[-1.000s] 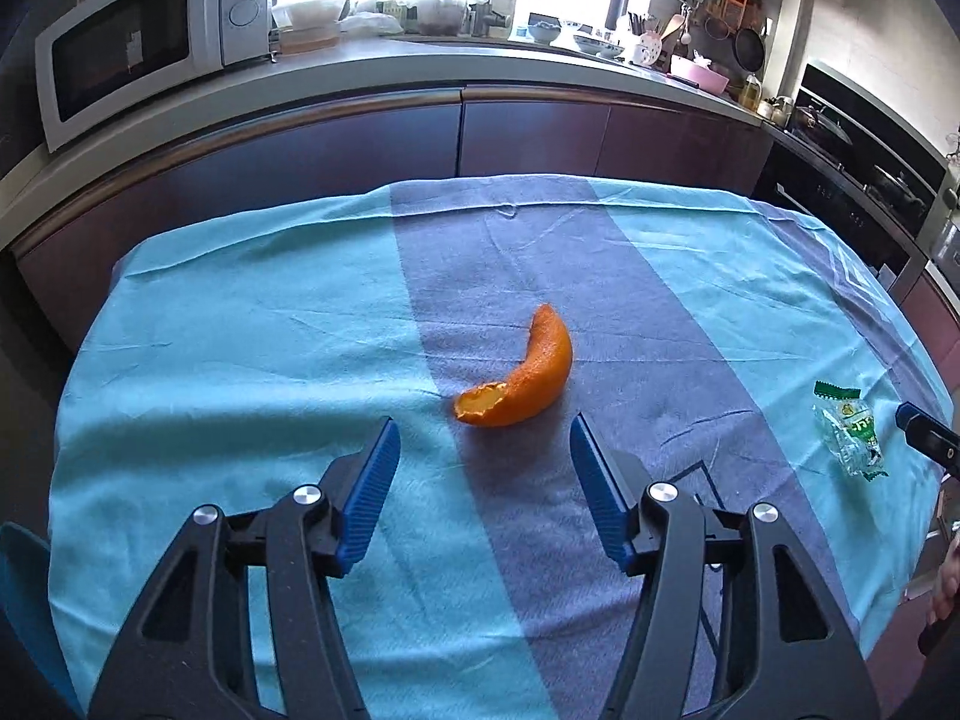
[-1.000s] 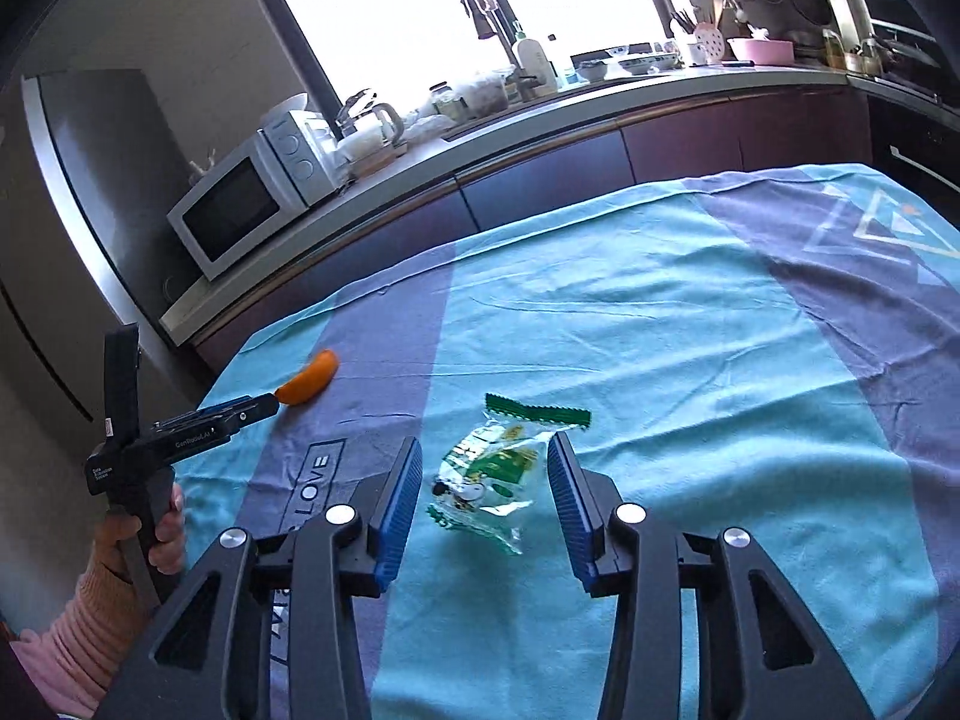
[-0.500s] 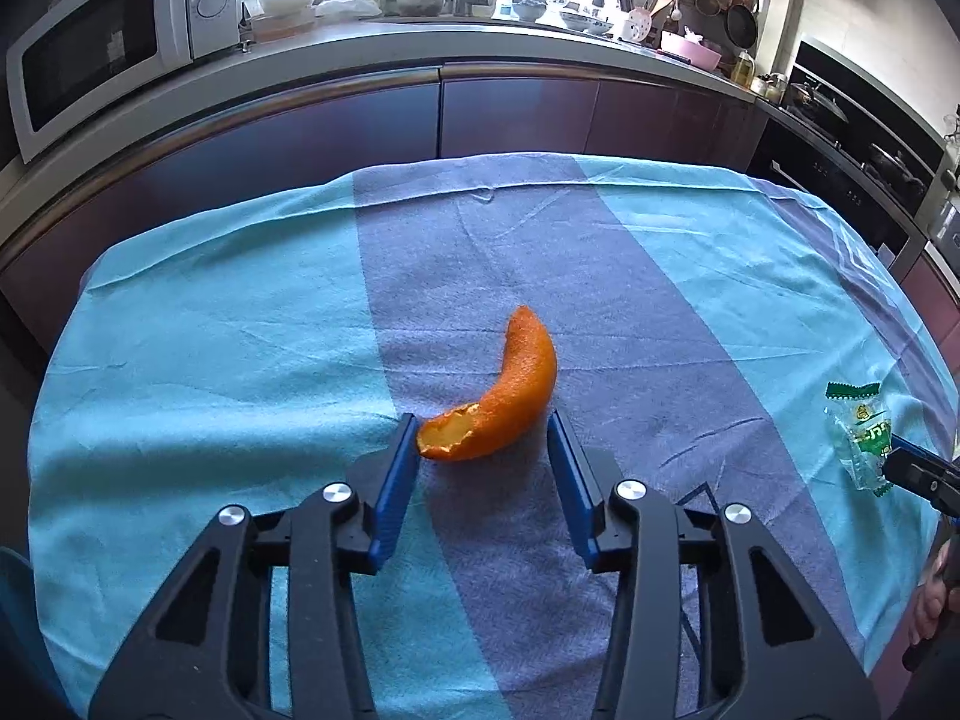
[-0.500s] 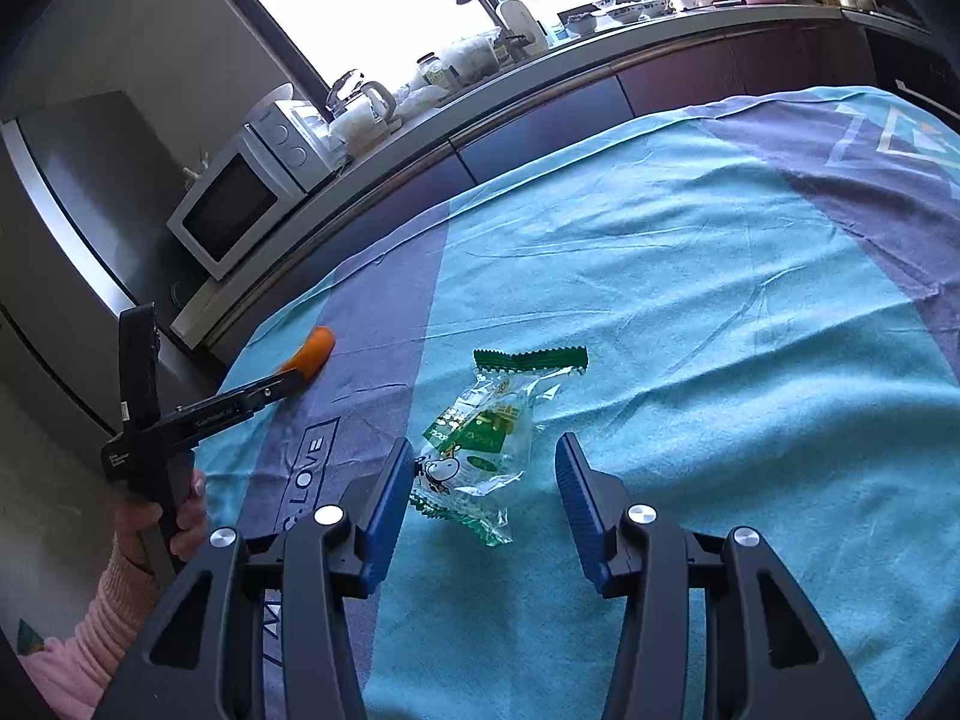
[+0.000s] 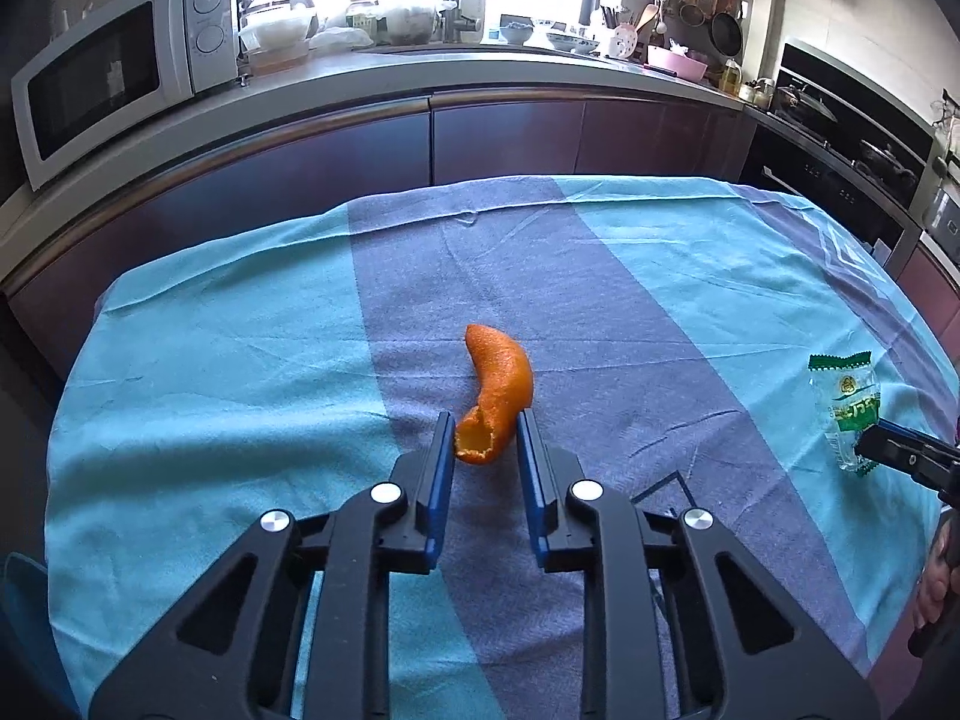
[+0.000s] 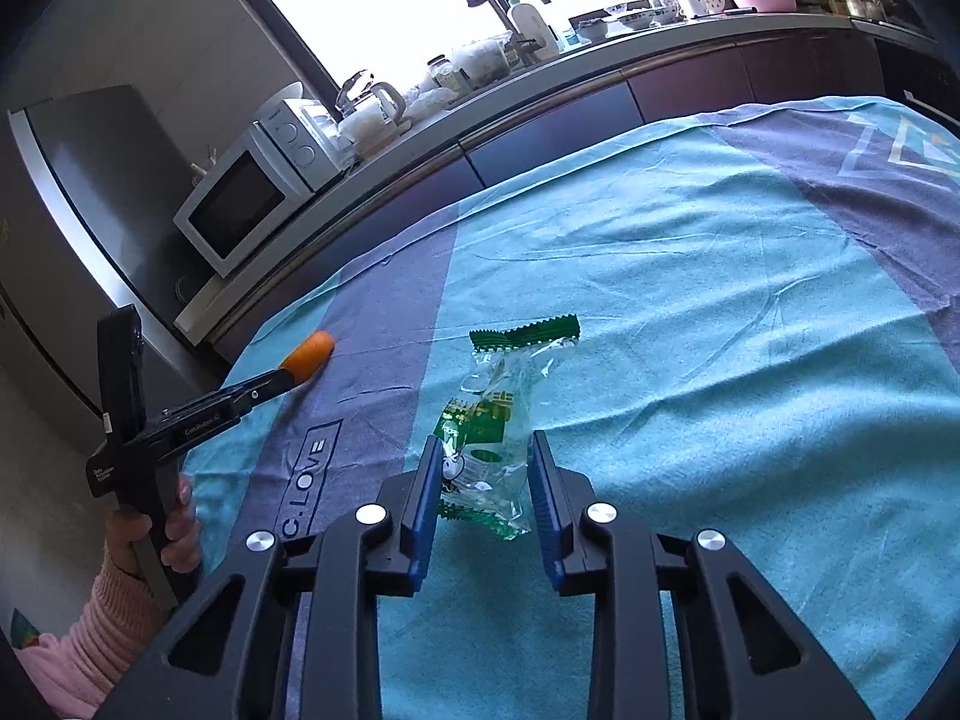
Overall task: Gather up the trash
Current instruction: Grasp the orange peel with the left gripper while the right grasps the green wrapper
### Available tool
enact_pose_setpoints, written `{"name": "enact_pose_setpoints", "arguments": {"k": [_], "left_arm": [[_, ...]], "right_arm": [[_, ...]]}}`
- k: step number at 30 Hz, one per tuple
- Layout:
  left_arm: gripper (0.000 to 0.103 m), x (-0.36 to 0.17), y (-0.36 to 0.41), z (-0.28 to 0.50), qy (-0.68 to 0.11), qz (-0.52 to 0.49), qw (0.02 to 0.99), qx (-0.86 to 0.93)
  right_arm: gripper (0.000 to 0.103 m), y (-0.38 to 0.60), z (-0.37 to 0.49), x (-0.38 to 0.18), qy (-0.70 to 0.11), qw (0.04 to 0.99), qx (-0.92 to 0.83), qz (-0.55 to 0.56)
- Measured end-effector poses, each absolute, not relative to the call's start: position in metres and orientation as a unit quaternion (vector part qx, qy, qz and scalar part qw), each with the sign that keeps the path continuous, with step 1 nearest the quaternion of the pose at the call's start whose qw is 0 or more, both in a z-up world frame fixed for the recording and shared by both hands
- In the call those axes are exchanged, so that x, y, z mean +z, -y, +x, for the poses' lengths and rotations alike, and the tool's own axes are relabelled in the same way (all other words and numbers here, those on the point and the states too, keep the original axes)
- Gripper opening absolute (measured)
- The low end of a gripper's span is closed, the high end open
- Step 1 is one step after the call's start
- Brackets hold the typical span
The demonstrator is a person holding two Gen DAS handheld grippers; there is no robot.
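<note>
A curved orange peel (image 5: 501, 372) lies on the teal and purple tablecloth (image 5: 240, 360). My left gripper (image 5: 485, 420) has its jaws closing, and both blue pads press on the peel's torn near end. In the right wrist view the peel (image 6: 309, 354) sticks out of the left gripper's tip (image 6: 282, 381). A clear wrapper with green print (image 6: 498, 402) sits between the fingers of my right gripper (image 6: 483, 444). Those jaws are closing too, squeezing the wrapper from both sides. The left wrist view shows the wrapper (image 5: 843, 390) standing up from the right gripper's tip (image 5: 864, 447).
Beyond the table's far edge runs a dark kitchen counter with a white microwave (image 5: 120, 66) and dishes. A black oven (image 5: 852, 138) stands at the right. A hand in a pink sleeve (image 6: 120, 618) holds the left gripper at the table's left edge.
Both pairs of jaws have narrowed from wide open onto their items. The left gripper moved forward onto the peel's near end. The wrapper is squeezed narrower and stands more upright.
</note>
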State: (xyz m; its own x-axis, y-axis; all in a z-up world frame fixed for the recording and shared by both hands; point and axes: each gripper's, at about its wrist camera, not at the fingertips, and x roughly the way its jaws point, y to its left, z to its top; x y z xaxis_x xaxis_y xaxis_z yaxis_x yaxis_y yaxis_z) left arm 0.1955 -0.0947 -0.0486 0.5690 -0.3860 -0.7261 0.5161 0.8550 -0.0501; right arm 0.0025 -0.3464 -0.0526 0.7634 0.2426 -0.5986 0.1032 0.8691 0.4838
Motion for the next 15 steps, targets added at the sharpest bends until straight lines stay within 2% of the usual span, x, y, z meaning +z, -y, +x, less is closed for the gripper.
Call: {"name": "enact_pose_setpoints", "arguments": {"k": [15], "left_arm": [[0.015, -0.025, 0.062, 0.143, -0.363, 0.052, 0.895, -0.255]], "right_arm": [[0.022, 0.314, 0.011, -0.041, -0.33, 0.91, 0.088, 0.235]]}}
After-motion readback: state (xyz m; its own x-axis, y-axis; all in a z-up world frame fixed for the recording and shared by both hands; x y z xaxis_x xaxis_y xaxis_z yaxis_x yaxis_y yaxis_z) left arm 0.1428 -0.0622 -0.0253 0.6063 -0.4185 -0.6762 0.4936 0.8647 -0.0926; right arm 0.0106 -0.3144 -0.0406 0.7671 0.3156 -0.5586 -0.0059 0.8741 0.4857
